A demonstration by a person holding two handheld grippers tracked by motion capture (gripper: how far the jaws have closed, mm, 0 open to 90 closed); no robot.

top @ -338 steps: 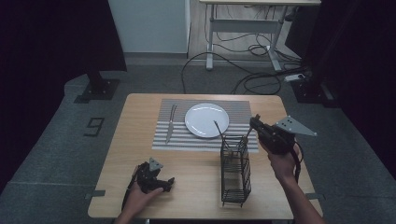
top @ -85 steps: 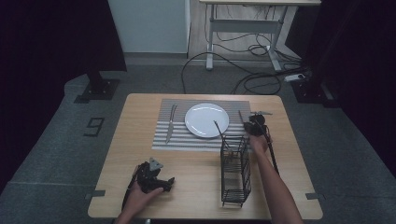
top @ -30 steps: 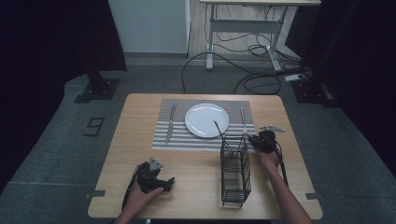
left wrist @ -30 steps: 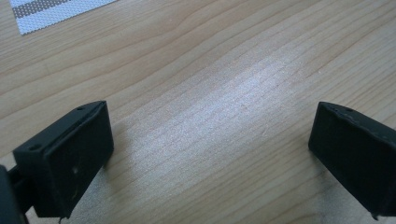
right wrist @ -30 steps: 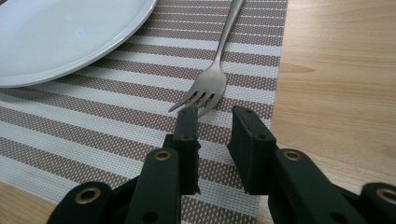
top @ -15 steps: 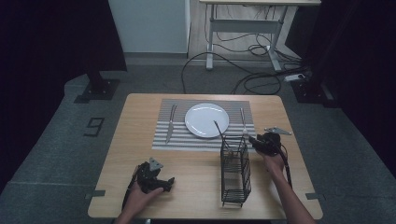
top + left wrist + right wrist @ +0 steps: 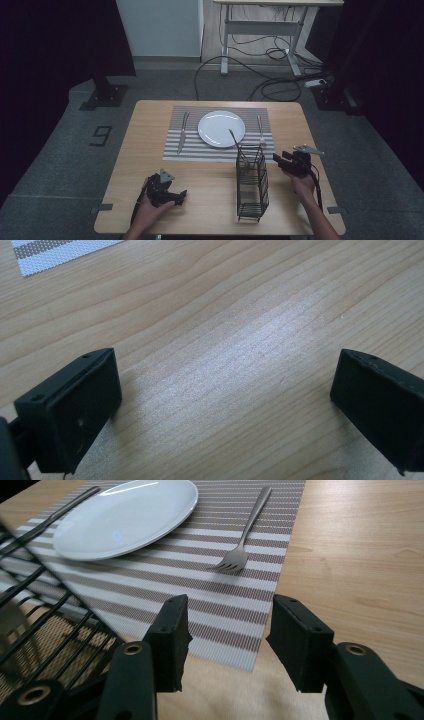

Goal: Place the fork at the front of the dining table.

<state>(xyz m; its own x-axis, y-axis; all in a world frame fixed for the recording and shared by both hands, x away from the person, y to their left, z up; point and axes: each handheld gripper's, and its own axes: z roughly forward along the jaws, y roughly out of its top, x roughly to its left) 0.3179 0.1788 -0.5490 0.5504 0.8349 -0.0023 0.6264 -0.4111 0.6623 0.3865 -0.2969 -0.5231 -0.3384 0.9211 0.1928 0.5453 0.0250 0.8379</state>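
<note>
Steel fork [image 7: 243,540] lies on the striped placemat [image 7: 220,150], right of the plate [image 7: 221,128]. Right hand-held gripper [image 7: 227,630] hangs released beside the wire caddy [image 7: 251,182]; left hand-held gripper [image 7: 172,192] rests released on the desk [image 7: 145,145]. Advise a level withdrawal clear of the wire.

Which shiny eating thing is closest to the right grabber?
The fork lying right of the plate is nearest the right gripper; the knife lies across the plate.

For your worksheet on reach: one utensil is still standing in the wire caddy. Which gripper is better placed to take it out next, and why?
Probably the right gripper: it is open, empty and right beside the caddy. The left gripper rests open on the table's near left, farther away.
</note>
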